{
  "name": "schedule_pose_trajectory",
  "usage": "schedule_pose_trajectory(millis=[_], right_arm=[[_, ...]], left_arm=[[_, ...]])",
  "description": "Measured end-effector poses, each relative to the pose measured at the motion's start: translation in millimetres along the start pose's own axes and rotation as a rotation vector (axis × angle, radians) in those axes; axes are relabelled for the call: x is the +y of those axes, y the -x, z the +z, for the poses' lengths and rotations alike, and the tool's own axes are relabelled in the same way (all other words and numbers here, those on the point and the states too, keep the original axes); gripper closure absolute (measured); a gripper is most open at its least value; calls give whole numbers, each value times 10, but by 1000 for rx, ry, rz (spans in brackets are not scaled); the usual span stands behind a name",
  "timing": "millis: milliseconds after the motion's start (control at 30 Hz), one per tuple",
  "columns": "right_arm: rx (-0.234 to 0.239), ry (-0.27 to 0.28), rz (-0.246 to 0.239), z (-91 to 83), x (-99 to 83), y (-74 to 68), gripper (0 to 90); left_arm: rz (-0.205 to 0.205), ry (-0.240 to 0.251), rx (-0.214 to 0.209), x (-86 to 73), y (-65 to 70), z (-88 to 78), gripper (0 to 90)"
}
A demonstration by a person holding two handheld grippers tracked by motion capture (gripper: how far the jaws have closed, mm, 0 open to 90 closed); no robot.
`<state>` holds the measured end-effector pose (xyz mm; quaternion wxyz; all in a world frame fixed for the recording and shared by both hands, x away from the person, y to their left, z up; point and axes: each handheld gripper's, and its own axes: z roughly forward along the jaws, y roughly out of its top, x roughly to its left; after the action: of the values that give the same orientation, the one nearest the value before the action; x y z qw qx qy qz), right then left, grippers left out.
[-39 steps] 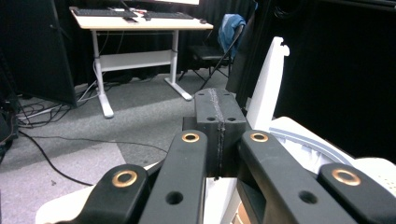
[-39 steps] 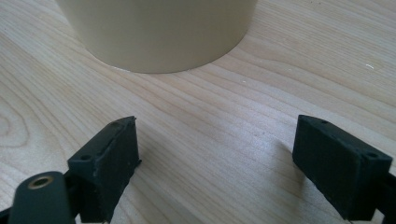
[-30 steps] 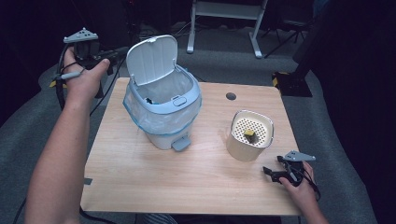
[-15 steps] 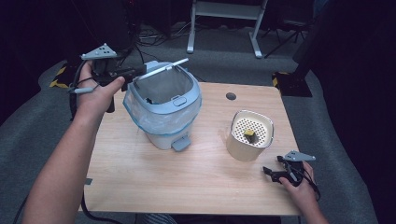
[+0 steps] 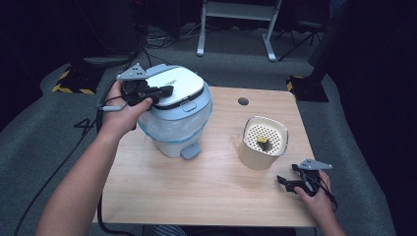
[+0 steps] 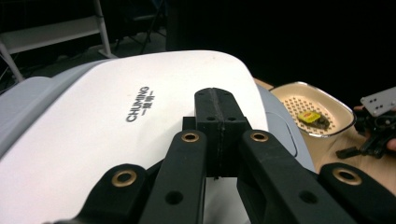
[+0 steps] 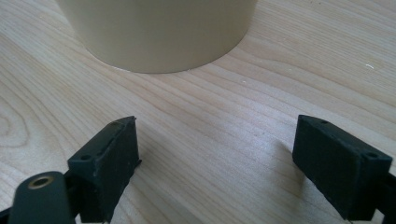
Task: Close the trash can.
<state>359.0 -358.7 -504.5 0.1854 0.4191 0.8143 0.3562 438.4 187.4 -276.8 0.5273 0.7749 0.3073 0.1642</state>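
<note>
— How many bins stood on your table point(image 5: 206, 196)?

— One pedal bin point(image 5: 174, 115), white-lidded, at the far left. Its lid point(image 6: 121, 116) carried one line of lettering, and one foot pedal point(image 5: 190, 151) stuck out on the near side.

— And the cream things?

— Just one cream container point(image 5: 263, 142), to the right, with one perforated top. One small yellow-and-black item point(image 5: 263, 141) lay on it.

— Grippers?

— Two: my left gripper point(image 5: 164, 90) on the far left, my right gripper point(image 5: 284, 182) at the near right. Each had two black jaws and one grey plate on top.

— Holes in the tabletop?

— One round hole point(image 5: 243, 101), far side. One table in all.
</note>
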Motion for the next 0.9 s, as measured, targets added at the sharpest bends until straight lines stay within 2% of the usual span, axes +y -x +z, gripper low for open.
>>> schedule_pose_trajectory(millis=[267, 400, 433, 600, 800, 900], right_arm=[[0, 0, 0, 0, 0, 0, 143], [0, 0, 0, 0, 0, 0, 144], [0, 0, 0, 0, 0, 0, 144], [0, 0, 0, 0, 0, 0, 144], [0, 0, 0, 0, 0, 0, 144], [0, 0, 0, 0, 0, 0, 143]], left_arm=[[26, -47, -15, 23, 102, 150, 900], [20, -63, -41, 54, 150, 200, 900], [30, -70, -38, 65, 151, 204, 900], [17, -126, -8, 134, 202, 212, 900], [11, -155, 11, 173, 223, 222, 900], [24, -161, 54, 181, 223, 218, 900]])
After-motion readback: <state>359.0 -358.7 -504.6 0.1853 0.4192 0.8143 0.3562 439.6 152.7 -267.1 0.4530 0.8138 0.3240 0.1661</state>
